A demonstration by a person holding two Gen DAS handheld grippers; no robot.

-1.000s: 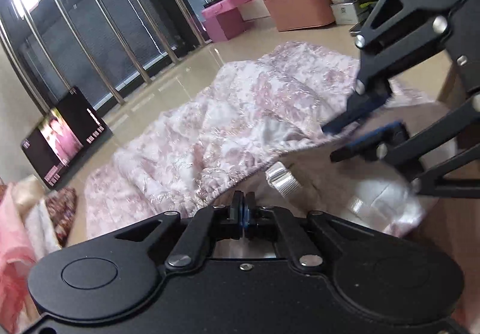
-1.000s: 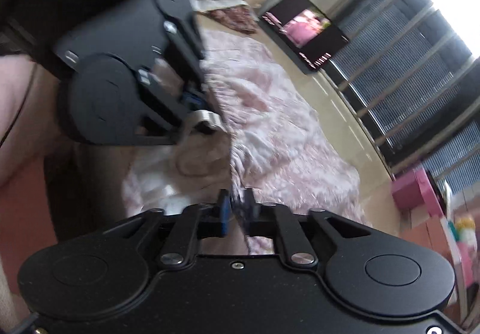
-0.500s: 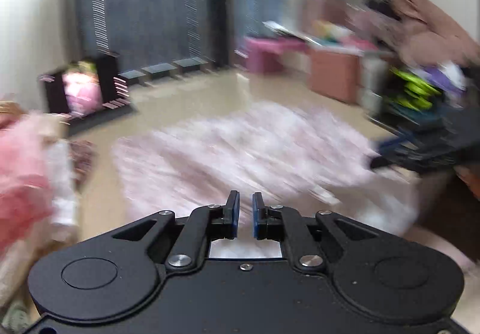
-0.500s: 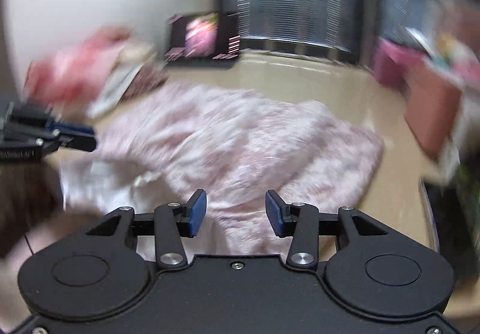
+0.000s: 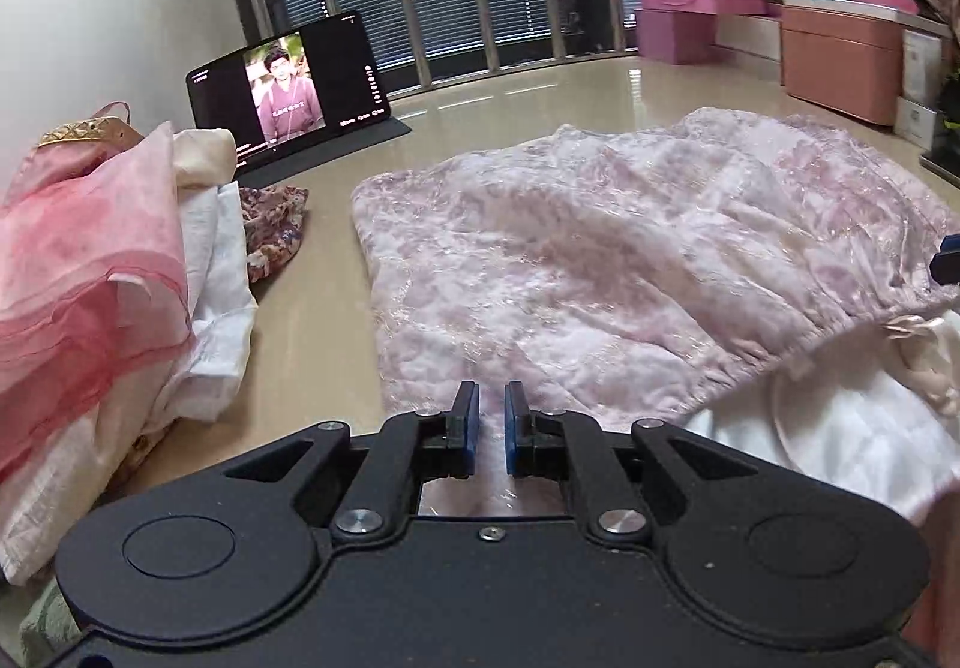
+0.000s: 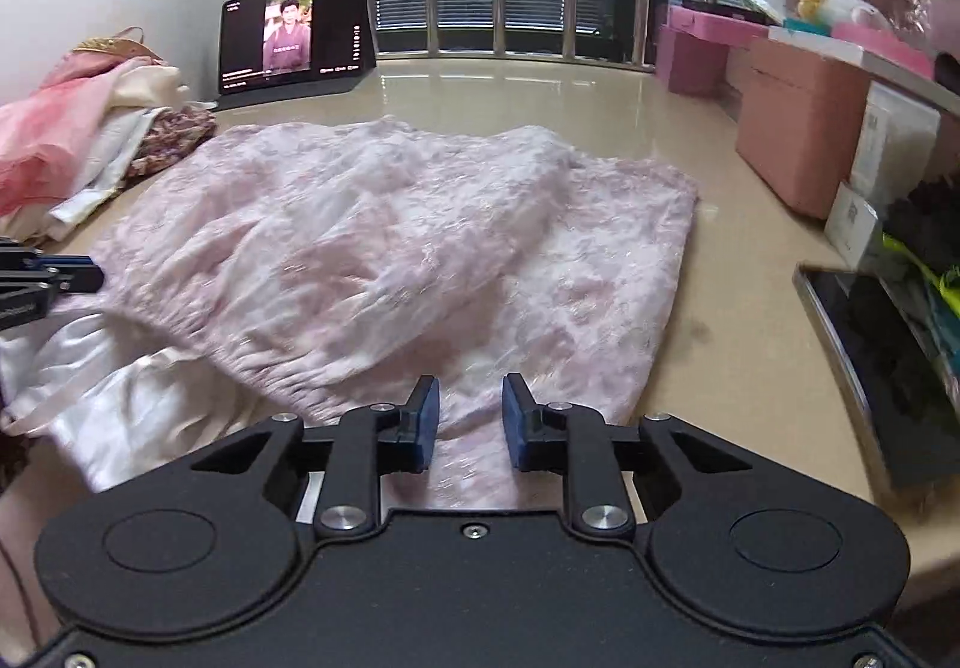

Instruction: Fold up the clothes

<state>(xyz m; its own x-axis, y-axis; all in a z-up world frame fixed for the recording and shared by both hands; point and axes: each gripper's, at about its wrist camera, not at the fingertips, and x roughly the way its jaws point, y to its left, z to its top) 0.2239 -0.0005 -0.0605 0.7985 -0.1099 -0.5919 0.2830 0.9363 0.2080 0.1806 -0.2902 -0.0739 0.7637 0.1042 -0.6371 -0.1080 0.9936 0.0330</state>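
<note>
The pink floral skirt [image 5: 600, 272] lies spread on the glossy beige floor [image 5: 522, 104], elastic waistband [image 6: 240, 350] nearest us, white lining [image 6: 138, 398] spilling out at the near edge; by my reading we're between grips, the garment laid out and the first fold not yet made; next up is a bite on each near corner of the waistband, then carrying it over toward the hem; left gripper [image 5: 491, 428] hangs tilted down over the skirt's near left edge, jaws a narrow slit apart with nothing caught between them; right gripper [image 6: 469, 422] leans down over the near right part, its jaws have just been closing, a clear gap there too and only cloth lying below; piled clothes [image 5: 90, 272] sit off to the left, tablet [image 5: 288, 86] propped beyond
</note>
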